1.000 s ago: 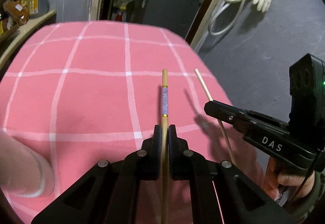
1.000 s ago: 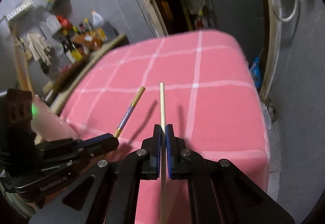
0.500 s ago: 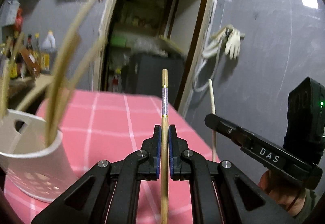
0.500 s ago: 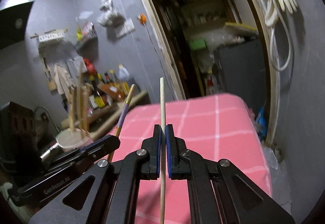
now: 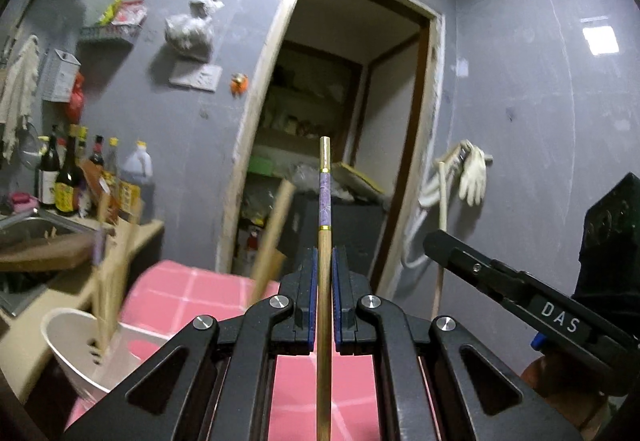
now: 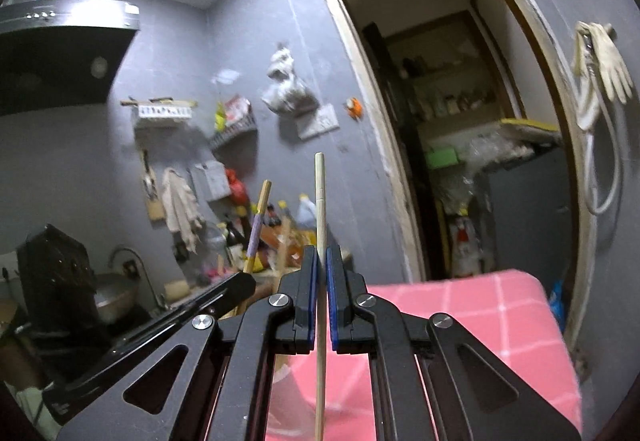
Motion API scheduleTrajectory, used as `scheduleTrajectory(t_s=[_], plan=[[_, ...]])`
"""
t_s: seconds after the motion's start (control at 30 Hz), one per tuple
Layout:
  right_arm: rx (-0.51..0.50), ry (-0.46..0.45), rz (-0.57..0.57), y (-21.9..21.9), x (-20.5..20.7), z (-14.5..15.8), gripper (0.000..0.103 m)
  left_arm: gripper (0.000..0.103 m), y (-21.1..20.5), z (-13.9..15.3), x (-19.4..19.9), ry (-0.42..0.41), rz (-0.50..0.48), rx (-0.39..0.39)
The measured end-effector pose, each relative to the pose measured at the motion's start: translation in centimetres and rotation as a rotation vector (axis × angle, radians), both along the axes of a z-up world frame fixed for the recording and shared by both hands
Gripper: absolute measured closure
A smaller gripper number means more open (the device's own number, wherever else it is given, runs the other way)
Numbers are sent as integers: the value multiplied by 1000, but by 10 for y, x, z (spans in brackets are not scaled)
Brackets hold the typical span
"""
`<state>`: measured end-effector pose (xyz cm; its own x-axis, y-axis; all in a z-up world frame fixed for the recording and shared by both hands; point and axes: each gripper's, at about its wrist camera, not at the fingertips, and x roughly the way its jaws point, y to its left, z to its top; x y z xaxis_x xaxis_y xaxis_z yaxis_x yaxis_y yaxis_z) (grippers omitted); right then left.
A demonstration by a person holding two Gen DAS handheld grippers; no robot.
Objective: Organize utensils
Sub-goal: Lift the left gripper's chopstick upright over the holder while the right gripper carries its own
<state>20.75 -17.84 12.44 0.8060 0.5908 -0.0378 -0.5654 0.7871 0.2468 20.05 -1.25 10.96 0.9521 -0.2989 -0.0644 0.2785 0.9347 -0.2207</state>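
Note:
My left gripper (image 5: 324, 261) is shut on a gold chopstick with a purple band (image 5: 324, 201), held upright and pointing up. My right gripper (image 6: 319, 261) is shut on a plain pale wooden chopstick (image 6: 319, 193), also upright. The right gripper also shows at the right of the left wrist view (image 5: 500, 277), the left gripper at the left of the right wrist view (image 6: 224, 289). A white utensil holder (image 5: 76, 353) with several blurred wooden utensils stands at lower left on the pink checked tablecloth (image 5: 192, 293).
A counter with a sink (image 5: 24, 229) and several bottles (image 5: 64, 181) runs along the left. An open doorway (image 5: 340, 161) to a storage room lies ahead. Gloves and a hose (image 5: 468, 177) hang on the grey wall at right. The table's far right edge (image 6: 548, 297) drops off.
Both grippers have tilted up from looking down at the tablecloth to looking at the wall and doorway, each still holding its chopstick. The white utensil holder has come into view at lower left.

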Motion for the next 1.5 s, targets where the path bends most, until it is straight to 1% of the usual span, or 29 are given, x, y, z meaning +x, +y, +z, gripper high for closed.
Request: scheduleTrajectory(t_s=[0.2,0.3,0.5,0.63,0.8,0.93,1.1,1.23,1.5], plan=[[37,-51,57,34,3,16,100,99,53,18,-3,-56,74,-36],[52,-69,80,51,8,20,100,99,79,23,-1,-71,110,-51],[71,-111,71,74,14,17,100,99,123,25,9,-100,194,-90],[58,-136,51,86,19,9,100,99,146,21,16,-118,249,-116],[39,-159,32,95,21,-3,100,99,162,10,21,-146,322,-148],[33,-173,20,100,22,-13,100,99,172,5,28,-140,345,-153],[26,-184,8,103,24,-23,100,99,174,-8,33,-131,368,-150],[14,-166,10,107,28,-30,100,99,174,-17,37,-120,374,-149],[-12,-137,11,117,32,-47,100,99,172,-36,41,-84,350,-156]])
